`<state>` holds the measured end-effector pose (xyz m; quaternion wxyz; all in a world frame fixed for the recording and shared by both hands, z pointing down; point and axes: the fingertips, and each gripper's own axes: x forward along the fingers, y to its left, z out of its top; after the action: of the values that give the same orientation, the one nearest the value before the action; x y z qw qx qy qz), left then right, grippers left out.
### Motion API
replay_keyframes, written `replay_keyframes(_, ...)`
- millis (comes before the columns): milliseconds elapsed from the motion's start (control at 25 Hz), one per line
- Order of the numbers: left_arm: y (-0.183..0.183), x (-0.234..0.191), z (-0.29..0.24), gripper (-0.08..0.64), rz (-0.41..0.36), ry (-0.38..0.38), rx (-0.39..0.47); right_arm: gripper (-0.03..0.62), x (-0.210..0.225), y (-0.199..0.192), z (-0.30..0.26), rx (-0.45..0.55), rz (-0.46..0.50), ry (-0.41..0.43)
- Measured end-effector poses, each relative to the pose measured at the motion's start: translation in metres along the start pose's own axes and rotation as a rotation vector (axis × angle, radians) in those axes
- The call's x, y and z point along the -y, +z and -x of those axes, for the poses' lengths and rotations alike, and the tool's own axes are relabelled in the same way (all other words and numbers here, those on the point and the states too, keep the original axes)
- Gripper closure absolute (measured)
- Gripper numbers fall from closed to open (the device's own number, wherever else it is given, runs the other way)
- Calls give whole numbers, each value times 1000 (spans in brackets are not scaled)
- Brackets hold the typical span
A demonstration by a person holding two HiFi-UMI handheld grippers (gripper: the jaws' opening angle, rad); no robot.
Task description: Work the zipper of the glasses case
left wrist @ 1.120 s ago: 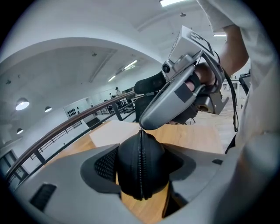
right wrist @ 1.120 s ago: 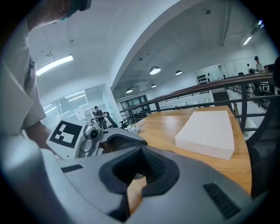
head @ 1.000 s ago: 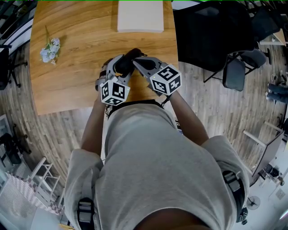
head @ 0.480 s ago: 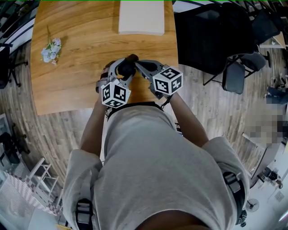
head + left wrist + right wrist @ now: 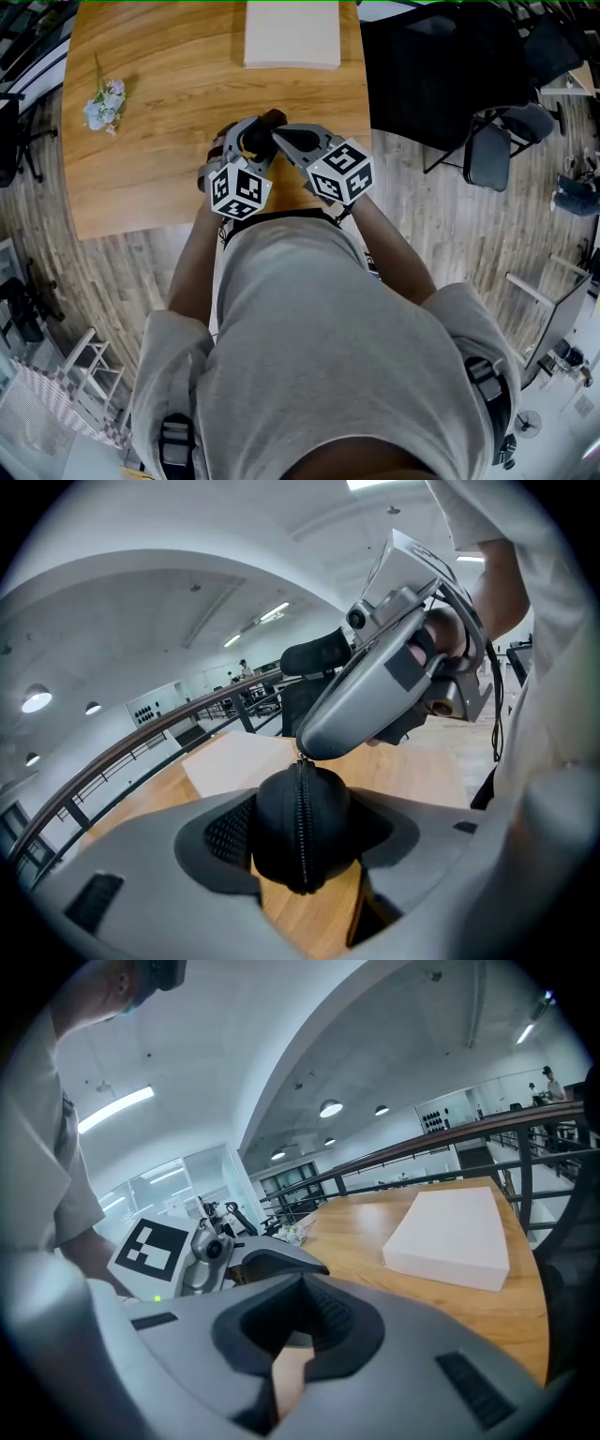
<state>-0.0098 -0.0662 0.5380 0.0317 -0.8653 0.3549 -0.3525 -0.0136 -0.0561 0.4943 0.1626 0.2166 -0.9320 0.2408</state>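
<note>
The black glasses case (image 5: 300,832) sits clamped between the pads of my left gripper (image 5: 302,829), its zipper running up the middle toward the camera's far side. My right gripper (image 5: 305,752) comes in from above, its shut tips pinching the small zipper pull at the zipper's upper end. In the head view both grippers meet over the table's near edge: the left gripper (image 5: 255,127) holds the case (image 5: 261,139) and the right gripper (image 5: 277,133) touches it from the right. In the right gripper view the right gripper (image 5: 300,1283) has its jaws together, and the pull is hidden past the tips.
A flat white box (image 5: 292,36) lies at the wooden table's (image 5: 159,159) far edge. A small bunch of flowers (image 5: 103,101) lies at the far left. A black chair (image 5: 492,150) stands on the floor to the right. The person's body is close behind the near edge.
Both grippers stay joined at the case. The right gripper has shifted only slightly; nothing was let go or taken up.
</note>
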Motion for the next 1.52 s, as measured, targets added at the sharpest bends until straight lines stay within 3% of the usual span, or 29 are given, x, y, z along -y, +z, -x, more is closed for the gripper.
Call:
replay_keyframes(240,4,-1,0,290,21,10,16,568,-3,5,3,30,-38,32)
replay_keyframes(520,19,-3,9,290,33,30,119,568,5,16,14,72,-82,32)
replay_keyframes(880,24,-1,13,291,4,41,126,568,21,10,17,88,-165,14)
replay_keyframes(1200,16,-2,6,291,0,38,51,568,18,8,13,40,-56,-50)
replay_keyframes(1520,10,-5,1,291,0,39,13,568,1,13,11,38,22,-29)
